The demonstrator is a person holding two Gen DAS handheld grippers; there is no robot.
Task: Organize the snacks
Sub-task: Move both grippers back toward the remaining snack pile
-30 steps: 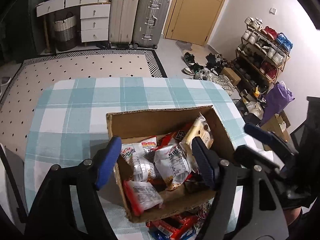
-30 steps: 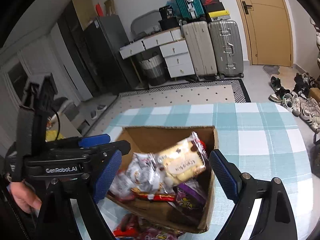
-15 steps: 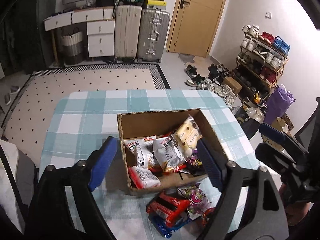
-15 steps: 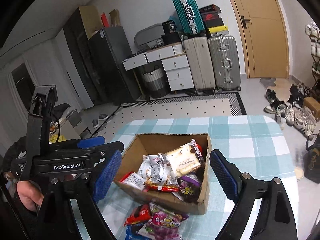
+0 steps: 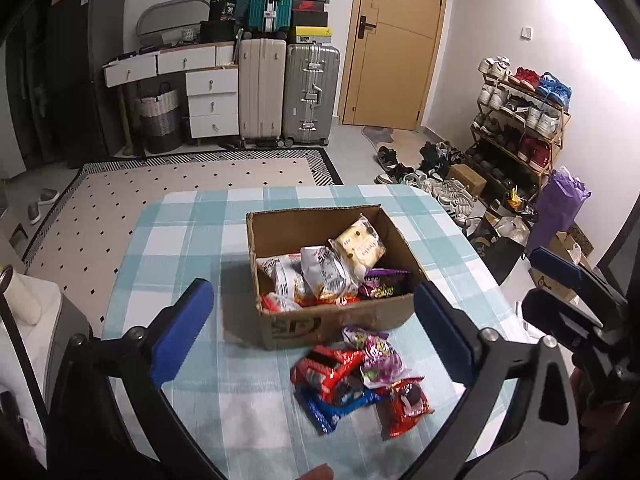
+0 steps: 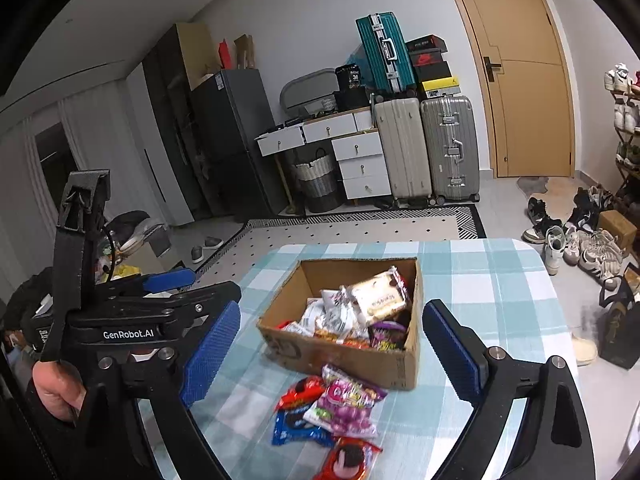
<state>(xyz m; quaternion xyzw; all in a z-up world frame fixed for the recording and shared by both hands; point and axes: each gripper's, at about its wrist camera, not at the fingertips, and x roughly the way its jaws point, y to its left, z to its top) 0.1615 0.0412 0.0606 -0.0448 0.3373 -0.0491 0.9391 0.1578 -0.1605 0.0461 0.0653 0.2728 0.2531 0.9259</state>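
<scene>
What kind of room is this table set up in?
Most likely a lived-in home entryway or living area: suitcases stacked by a wooden door, a loaded shoe rack, and a checked tablecloth under the snack box.

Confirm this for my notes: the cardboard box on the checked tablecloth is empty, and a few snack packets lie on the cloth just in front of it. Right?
Not quite. The cardboard box is not empty: the left wrist view shows several snack packets inside it. The rest holds: loose packets lie on the checked tablecloth in front of it.

Box (image 5: 328, 320) front print half-legible; lowest red pack (image 6: 347, 460) cut by frame edge, labels too small.
</scene>
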